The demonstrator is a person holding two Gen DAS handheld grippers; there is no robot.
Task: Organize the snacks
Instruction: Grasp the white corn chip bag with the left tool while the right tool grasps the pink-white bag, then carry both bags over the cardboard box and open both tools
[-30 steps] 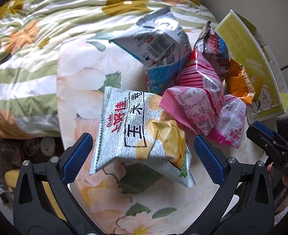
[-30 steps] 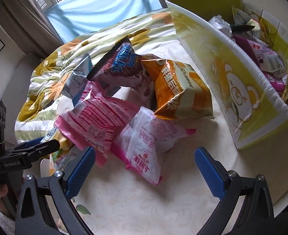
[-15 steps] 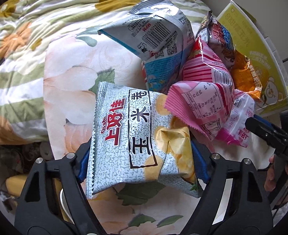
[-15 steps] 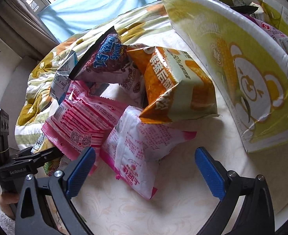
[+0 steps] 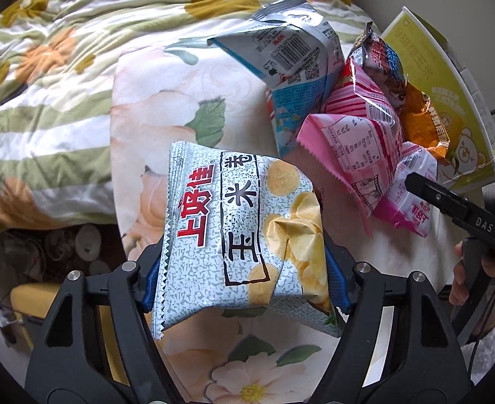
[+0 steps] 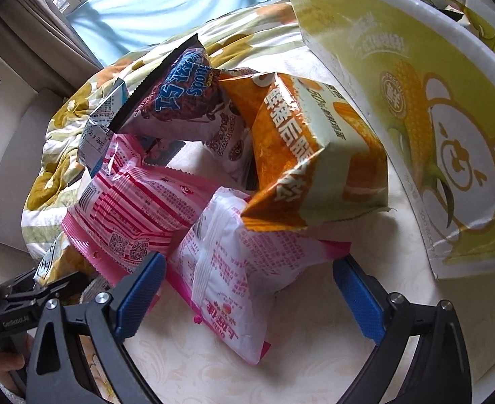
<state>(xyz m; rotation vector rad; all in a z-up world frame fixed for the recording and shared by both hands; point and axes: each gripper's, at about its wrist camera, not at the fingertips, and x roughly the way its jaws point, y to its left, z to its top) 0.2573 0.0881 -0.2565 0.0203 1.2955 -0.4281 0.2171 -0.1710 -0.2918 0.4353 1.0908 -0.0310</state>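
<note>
Left gripper clamped on the grey corn-chip bag; its jaws have just been closing onto it.
Right gripper spread wide, straddling the pink-and-white packet untouched. Only the right view shows the orange bag resting on that packet, beside the yellow bear carton.

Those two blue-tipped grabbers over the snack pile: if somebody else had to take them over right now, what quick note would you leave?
Left gripper: its jaws have just been closing and now pinch the speckled white corn-chip bag.
Right gripper: open, straddling the small pink-and-white packet, not pressing it.
Pile on the table: big pink bag, orange bag, purple chocolate bag, blue-grey bag.
Yellow bear box stands to the right.
Done: one bag gripped. Left: presumably box it, then the rest.
</note>
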